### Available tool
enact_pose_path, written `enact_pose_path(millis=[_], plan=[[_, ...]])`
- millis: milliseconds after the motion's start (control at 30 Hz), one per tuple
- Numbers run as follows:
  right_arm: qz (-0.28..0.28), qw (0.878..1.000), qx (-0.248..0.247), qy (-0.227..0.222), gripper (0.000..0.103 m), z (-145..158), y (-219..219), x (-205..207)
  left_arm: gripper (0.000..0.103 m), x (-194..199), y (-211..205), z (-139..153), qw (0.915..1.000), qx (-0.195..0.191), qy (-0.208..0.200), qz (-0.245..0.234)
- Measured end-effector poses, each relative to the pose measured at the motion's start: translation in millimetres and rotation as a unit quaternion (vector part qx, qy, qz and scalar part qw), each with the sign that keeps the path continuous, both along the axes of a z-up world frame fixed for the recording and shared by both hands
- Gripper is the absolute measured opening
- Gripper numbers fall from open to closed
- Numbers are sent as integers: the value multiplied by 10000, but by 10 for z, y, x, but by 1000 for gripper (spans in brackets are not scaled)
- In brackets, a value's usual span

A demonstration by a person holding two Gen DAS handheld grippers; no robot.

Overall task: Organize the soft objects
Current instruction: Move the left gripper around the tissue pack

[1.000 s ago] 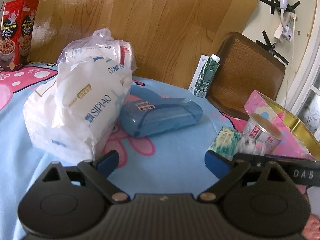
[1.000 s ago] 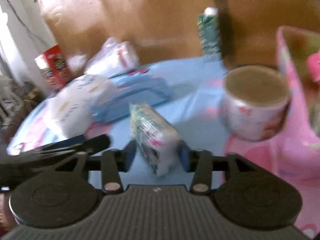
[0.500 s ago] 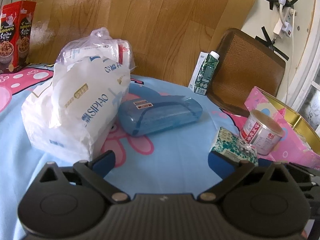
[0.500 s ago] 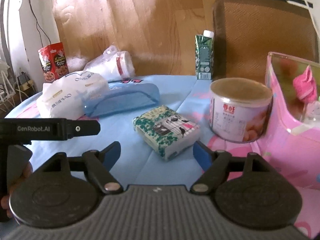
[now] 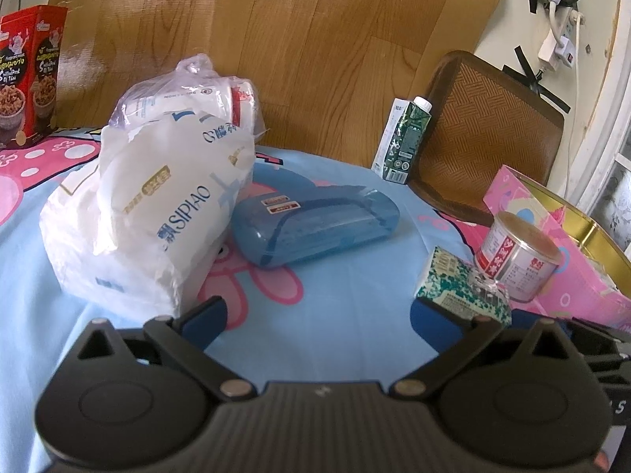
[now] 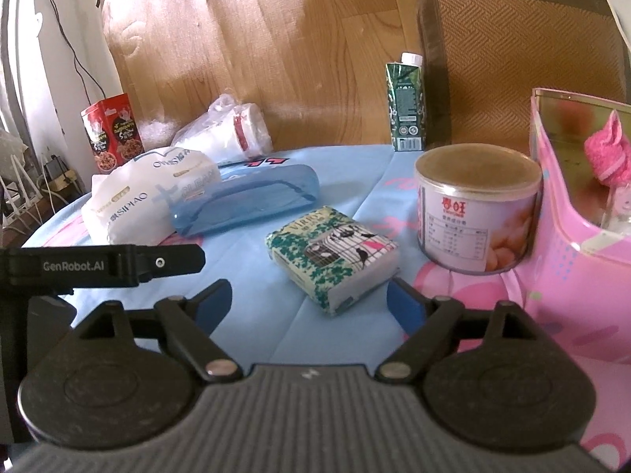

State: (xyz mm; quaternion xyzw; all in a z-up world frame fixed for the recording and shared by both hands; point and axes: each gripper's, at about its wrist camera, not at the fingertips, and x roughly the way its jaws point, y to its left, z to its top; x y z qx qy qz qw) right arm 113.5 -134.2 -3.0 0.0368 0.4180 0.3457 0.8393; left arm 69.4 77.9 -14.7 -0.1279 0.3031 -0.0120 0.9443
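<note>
Wood-panelled wall behind; on the blue-and-pink surface (image 6: 347, 165), left to right: white tissue bag (image 6: 146, 201); blue case (image 6: 244, 201); patterned tissue pack (image 6: 335, 252) lying centre, untouched, before the right gripper (image 6: 309, 301), its fingers opening; tin (image 6: 477, 213); left gripper (image 5: 317, 315) spread wide, empty.

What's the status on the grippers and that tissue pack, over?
Left gripper open, empty. Right gripper opening, clear of tissue pack. Pack flat on cloth beside can. Nothing blocking.
</note>
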Motion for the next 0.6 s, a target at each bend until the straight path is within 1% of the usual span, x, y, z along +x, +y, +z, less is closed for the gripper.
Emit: enact_pose_path(millis=[600], plan=[[-16,10000,-3,14,89,6,1,-2,103,-3,3,3,10000,-2,-2,8]])
